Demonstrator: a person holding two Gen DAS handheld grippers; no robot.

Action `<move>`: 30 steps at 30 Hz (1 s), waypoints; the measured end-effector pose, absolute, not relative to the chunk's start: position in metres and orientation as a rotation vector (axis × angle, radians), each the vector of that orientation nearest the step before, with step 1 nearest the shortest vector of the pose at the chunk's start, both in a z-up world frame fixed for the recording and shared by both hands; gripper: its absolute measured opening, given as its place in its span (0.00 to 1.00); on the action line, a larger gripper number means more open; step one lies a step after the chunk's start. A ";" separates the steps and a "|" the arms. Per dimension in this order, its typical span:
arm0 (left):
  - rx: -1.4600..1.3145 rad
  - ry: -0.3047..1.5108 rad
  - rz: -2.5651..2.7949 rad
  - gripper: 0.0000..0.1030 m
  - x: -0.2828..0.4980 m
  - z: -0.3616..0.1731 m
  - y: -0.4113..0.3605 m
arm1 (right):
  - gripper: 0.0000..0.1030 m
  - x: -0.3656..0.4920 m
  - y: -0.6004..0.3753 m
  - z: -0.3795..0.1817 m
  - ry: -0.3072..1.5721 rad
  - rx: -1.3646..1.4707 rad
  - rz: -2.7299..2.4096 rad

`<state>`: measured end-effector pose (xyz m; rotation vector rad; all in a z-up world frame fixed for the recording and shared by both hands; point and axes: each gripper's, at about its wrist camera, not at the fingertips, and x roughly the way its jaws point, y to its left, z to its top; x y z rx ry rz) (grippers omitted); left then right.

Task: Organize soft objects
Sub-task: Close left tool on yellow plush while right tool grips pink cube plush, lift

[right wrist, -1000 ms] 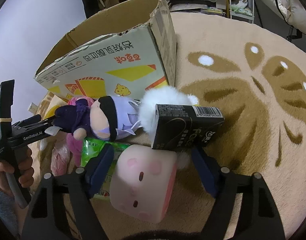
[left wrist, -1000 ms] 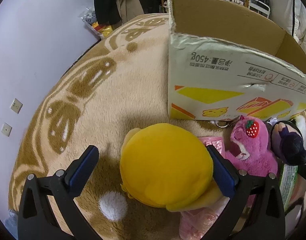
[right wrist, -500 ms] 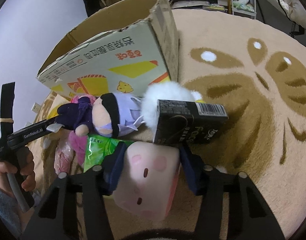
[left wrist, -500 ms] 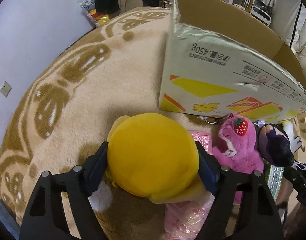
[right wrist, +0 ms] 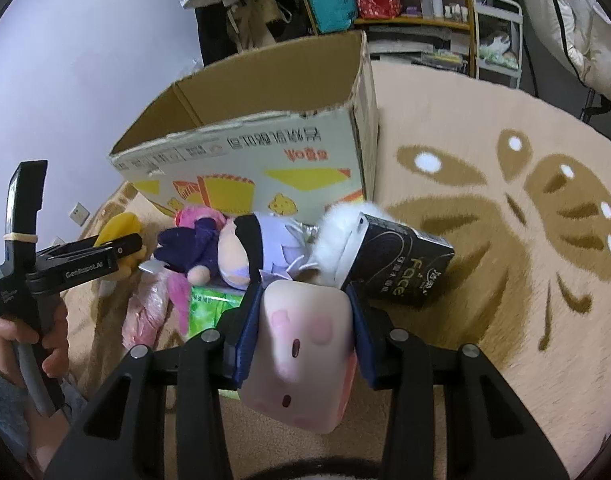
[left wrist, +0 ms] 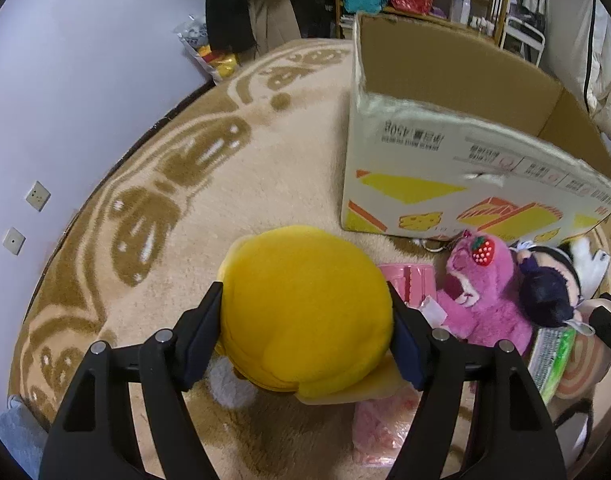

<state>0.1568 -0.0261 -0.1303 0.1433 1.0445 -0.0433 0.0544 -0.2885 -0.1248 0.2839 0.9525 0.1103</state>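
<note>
Behind yellow plush point(left wrist: 305, 312), half-hidden pink packet point(left wrist: 405, 284)

Readable markings, as I see them:
- Cardboard box point(left wrist: 457, 168): "450g" printed upside down near its top edge; the Chinese print beside it is too distorted for me to read.
- Black carton point(right wrist: 401, 268): "Face" in pale lettering.
- Left hand-held gripper point(right wrist: 117, 258): "GenRobot.AI" in white along its arm.
</note>
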 end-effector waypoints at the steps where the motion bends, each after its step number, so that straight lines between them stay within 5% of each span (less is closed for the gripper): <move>1: 0.142 1.034 -0.042 0.72 0.154 -0.128 -0.026 | 0.43 0.054 -0.288 -0.124 0.946 0.282 0.109; 30: 0.167 0.651 -0.058 0.72 0.121 0.000 -0.036 | 0.43 0.056 -0.302 -0.031 0.616 0.272 0.125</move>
